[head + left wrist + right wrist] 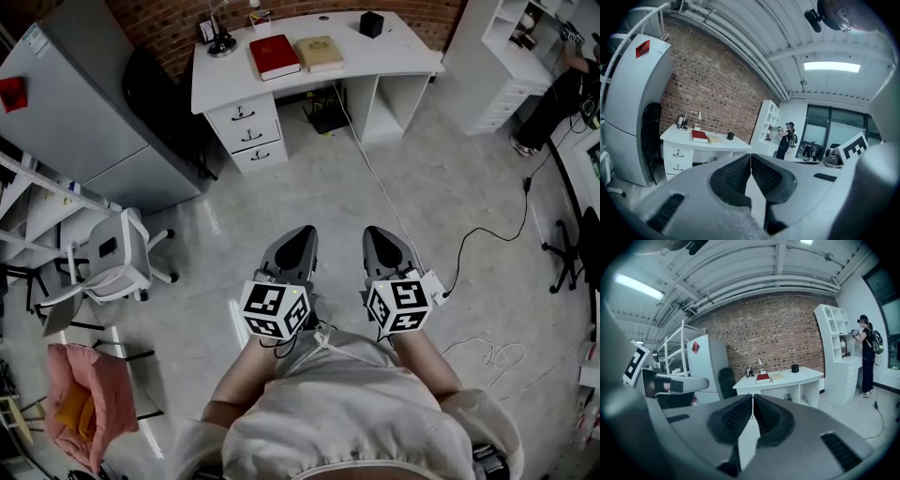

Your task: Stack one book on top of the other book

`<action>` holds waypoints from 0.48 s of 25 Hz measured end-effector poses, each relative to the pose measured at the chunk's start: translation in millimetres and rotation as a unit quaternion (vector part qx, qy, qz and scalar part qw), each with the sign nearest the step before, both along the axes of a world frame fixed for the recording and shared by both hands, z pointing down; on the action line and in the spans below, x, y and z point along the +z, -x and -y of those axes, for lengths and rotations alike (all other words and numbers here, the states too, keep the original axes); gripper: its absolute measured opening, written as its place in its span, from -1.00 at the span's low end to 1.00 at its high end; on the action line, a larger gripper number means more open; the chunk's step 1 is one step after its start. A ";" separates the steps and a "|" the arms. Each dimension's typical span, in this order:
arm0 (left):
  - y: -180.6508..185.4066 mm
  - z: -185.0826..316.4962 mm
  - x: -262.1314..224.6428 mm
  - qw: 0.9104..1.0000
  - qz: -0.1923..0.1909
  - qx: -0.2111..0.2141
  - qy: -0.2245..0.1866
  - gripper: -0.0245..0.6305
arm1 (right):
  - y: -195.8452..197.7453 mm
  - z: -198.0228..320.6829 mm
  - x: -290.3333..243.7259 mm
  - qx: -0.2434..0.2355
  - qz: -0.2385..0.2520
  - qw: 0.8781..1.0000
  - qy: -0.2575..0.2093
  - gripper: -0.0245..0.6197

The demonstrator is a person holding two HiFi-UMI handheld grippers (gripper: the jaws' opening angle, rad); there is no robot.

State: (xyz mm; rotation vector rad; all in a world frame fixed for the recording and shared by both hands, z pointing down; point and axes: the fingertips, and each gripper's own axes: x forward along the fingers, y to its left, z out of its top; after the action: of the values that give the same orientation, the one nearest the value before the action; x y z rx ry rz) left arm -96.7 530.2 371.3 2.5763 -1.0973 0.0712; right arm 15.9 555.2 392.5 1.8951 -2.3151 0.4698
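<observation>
Left tongs (302, 234), right tongs (376, 234) closed; two books (274, 56) (320, 53).

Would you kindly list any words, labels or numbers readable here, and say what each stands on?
No text can be read.
Covers of the red book and tan book: print too small.
The red sticker on the grey refrigerator: too blurred.
The marker cubes: square patterns only.

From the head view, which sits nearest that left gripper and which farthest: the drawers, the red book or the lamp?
1. drawers, at the desk's front, left side.
2. red book, lying on the desktop.
3. lamp, at the desk's back edge.
</observation>
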 end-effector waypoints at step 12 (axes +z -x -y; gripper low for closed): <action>78.4 191.7 -25.3 1.000 -0.003 0.017 -0.020 -0.86 | 74.8 176.5 -22.5 0.018 -0.003 1.000 -0.013 -0.84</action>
State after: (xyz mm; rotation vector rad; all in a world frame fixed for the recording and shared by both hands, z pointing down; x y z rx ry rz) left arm -175.2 338.5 346.0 2.6303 -1.0627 0.0502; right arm -58.9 378.6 370.0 1.9489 -2.2980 0.4390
